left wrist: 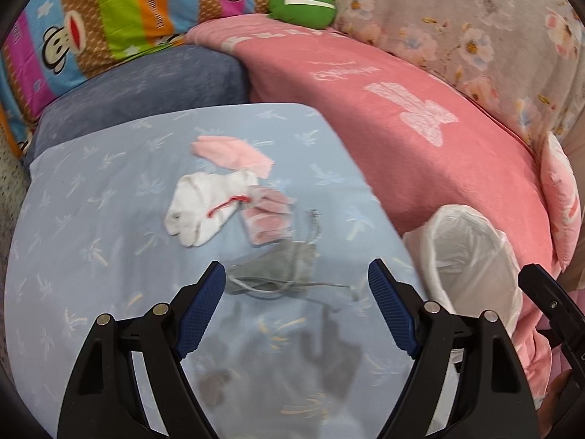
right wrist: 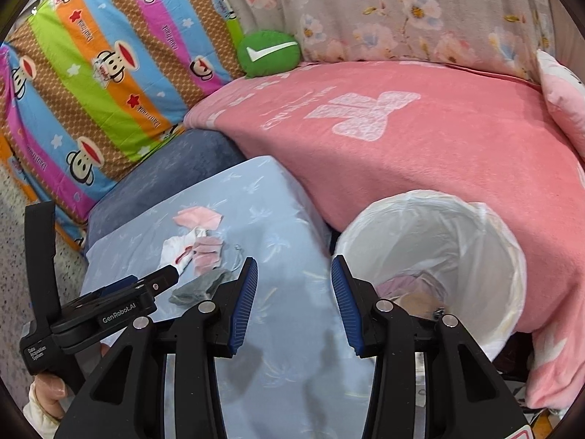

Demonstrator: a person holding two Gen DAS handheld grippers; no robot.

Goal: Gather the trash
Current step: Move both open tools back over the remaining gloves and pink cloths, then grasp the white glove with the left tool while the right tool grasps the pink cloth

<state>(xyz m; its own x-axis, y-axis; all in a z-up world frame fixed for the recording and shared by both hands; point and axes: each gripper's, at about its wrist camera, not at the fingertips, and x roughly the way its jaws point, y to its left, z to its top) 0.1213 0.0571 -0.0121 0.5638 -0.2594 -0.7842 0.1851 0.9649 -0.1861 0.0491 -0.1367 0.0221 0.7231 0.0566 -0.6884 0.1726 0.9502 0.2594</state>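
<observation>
A: Lying limp on the pale blue pillow (left wrist: pixel 109 190), a grey drawstring pouch (left wrist: pixel 281 267) with its cord trailing loose beside it. Looking light, soft, likely to crumple under any squeeze. Probably best pinching the bunched cloth body, not the thin cord.

B: Sitting just ahead of the left hand-held gripper (left wrist: pixel 296 285), roughly between the two blue pads, not touching either. Standing wide apart, those jaws, holding nothing.

A: Resting just beyond the pouch, a white sock (left wrist: pixel 197 208) with red thread, then pink scraps (left wrist: pixel 234 152).

B: Hovering further right, the right hand-held gripper (right wrist: pixel 294 285), jaws partly apart, gripping nothing. Waiting beside the pillow against the pink blanket (right wrist: pixel 420 153), a white-lined bin (right wrist: pixel 438 241).
</observation>
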